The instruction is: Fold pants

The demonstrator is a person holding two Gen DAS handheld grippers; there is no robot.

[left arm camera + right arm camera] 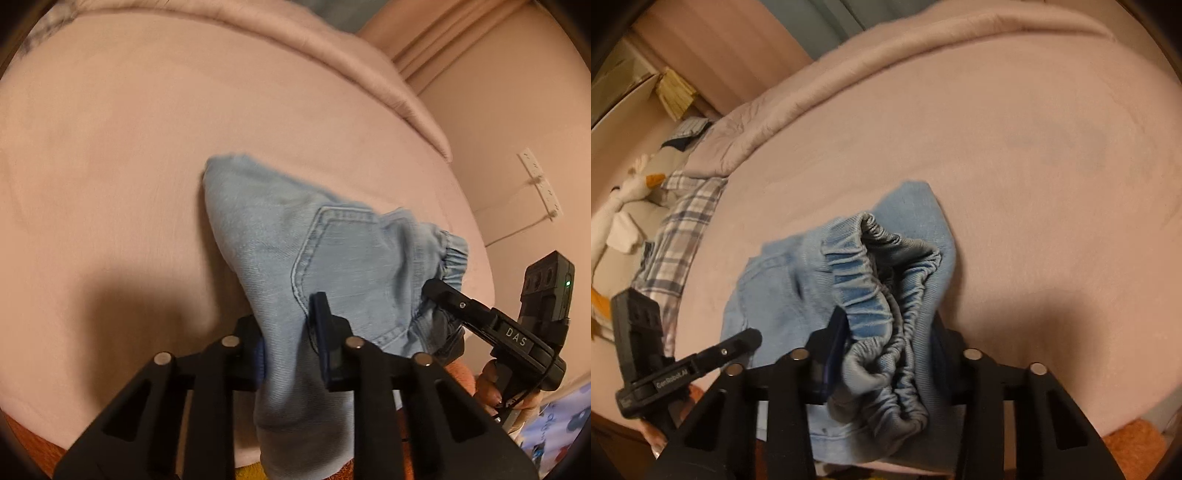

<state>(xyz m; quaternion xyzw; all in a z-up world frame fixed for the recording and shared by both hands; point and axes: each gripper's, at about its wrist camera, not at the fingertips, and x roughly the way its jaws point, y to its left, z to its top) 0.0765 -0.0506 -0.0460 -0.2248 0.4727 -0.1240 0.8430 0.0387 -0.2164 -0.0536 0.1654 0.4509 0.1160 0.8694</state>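
Pinching a fold of the light-blue pants (295, 236), the left gripper (291, 343) has its jaws nearly together. On the pink bed (110, 147), the right gripper (886, 354) clamps the bunched elastic waistband (882, 295). Only the right view shows a plaid cloth (683, 229).

The pants (280, 236) run off the lower edge of the left wrist view, their legs hidden behind the left gripper (291, 339), whose left pad is largely covered by denim. In the right wrist view the waistband (882, 306) bunches over the right gripper (886, 354), hiding its right finger almost wholly, and the cloth there is smeared by motion blur. A hand (491, 387) behind the right gripper's body shows only fingertips, and the items past the bed (1034, 147) at far left are too small and blurred to name.
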